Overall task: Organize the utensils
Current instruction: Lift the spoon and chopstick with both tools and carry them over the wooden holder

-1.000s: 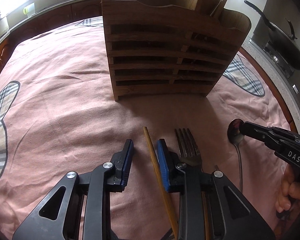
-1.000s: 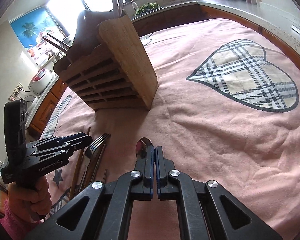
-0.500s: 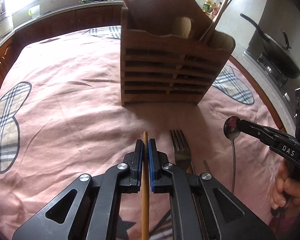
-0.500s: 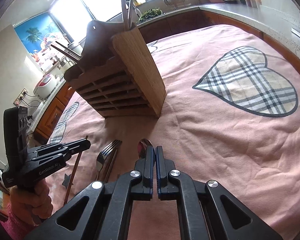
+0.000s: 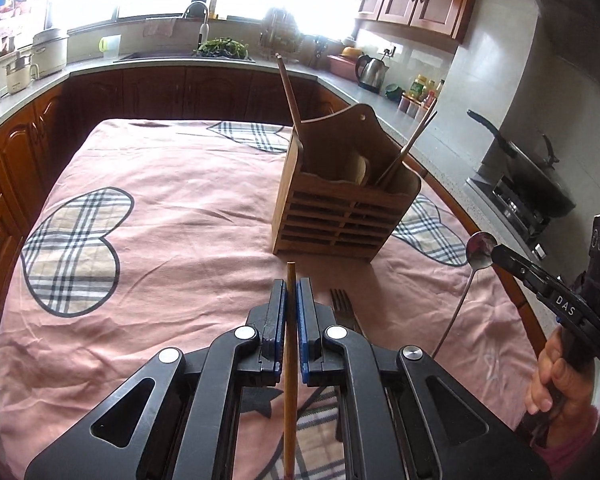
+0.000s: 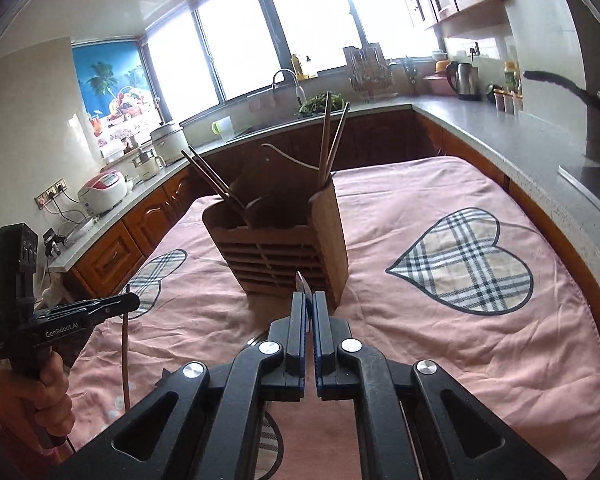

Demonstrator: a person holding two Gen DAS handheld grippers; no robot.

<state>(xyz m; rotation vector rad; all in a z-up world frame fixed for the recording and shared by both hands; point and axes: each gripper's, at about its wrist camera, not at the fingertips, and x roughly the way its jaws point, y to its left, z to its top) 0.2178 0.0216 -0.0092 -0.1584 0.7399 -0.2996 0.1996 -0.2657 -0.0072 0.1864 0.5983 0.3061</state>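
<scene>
Two utensils have just left the pink-clothed tabletop (image 5: 172, 208): the left gripper (image 5: 291, 312), whose jaws stood apart a second ago, now pinches a wooden chopstick (image 5: 290, 380), while the right gripper (image 6: 308, 320), jaws clamped, lifts a spoon (image 5: 478, 250) at the right edge of the left view. Centre frame stands the wooden caddy (image 5: 340, 216), chopsticks already inside. One fork (image 5: 342, 306) remains lying below it. Both pickups look complete; dropping each into the caddy likely follows.

Wooden chopstick (image 5: 290, 344) and steel spoon (image 5: 478, 249) hang lifted; fork (image 5: 342, 307) lies before slatted holder (image 5: 346, 216).
</scene>
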